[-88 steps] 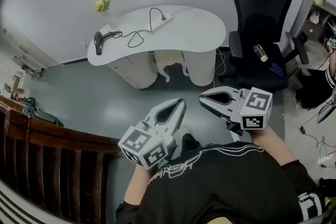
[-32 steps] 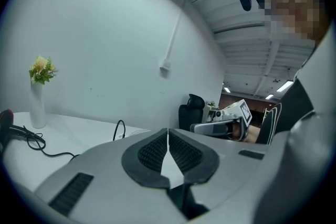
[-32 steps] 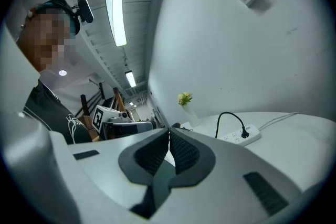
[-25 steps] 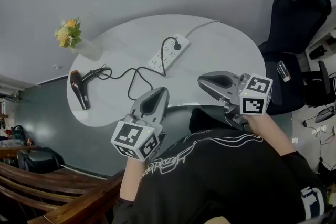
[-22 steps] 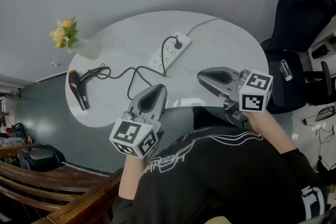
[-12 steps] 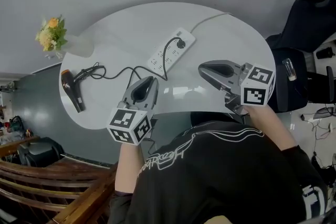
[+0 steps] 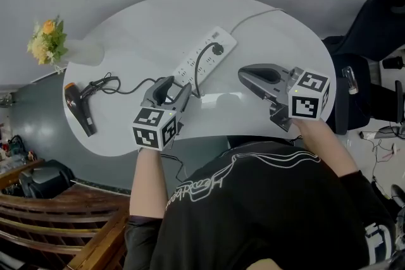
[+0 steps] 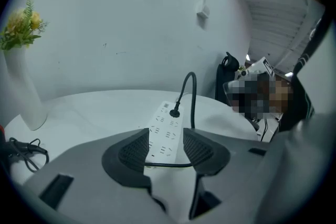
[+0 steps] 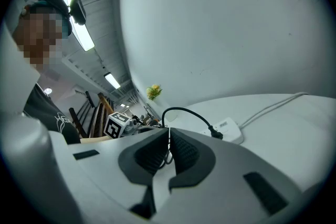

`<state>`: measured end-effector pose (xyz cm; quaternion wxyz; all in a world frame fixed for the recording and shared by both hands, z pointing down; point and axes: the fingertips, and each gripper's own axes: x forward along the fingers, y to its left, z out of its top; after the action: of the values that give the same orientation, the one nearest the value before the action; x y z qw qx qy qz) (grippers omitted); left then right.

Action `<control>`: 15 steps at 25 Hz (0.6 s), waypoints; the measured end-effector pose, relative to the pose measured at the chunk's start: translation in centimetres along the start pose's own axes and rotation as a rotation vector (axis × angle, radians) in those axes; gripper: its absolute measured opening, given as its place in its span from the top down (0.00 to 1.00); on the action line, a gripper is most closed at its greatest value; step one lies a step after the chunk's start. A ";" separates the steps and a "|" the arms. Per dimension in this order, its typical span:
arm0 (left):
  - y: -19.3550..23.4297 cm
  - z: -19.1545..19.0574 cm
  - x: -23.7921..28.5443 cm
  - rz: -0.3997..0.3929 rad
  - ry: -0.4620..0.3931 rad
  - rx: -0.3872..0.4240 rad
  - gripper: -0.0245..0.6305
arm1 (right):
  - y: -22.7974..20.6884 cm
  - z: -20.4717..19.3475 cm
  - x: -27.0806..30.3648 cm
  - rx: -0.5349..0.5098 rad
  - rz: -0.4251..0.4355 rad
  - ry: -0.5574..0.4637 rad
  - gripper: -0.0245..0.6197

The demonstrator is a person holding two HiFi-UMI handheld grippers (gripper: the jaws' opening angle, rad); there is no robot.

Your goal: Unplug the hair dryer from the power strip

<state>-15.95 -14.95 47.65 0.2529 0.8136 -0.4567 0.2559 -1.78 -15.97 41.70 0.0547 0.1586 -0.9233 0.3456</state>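
Observation:
A white power strip lies across the middle of the white oval table. A black plug sits in the strip. Its cord runs left to the black hair dryer at the table's left edge. My left gripper hovers low over the cord just in front of the strip. Its jaws have just been opening and nothing is pinched. In the left gripper view the power strip and plug show between the open jaws. My right gripper is shut and empty, right of the strip.
A white vase with yellow flowers stands at the table's far left. The strip's white lead runs off the back edge. A black office chair is at the right, and dark wooden furniture at the lower left.
Both grippers have come forward and down over the table. The left one reached the cord beside the strip and its jaws went from shut to open. The right stays shut.

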 end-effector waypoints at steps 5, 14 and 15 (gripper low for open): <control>1.3 -1.2 2.3 0.009 0.070 0.042 0.60 | -1.0 -0.4 0.5 0.000 0.009 0.035 0.96; 3.3 -2.8 5.3 -0.007 0.165 0.041 0.59 | -3.9 -1.0 2.3 -0.018 0.002 0.068 0.96; 3.6 -2.9 5.5 -0.005 0.176 0.046 0.59 | -4.0 -1.0 2.5 -0.018 0.005 0.071 0.96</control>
<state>-17.11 -18.09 53.97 0.2739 0.7946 -0.4247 0.3364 -2.85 -18.84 45.51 0.0881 0.1434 -0.9242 0.3430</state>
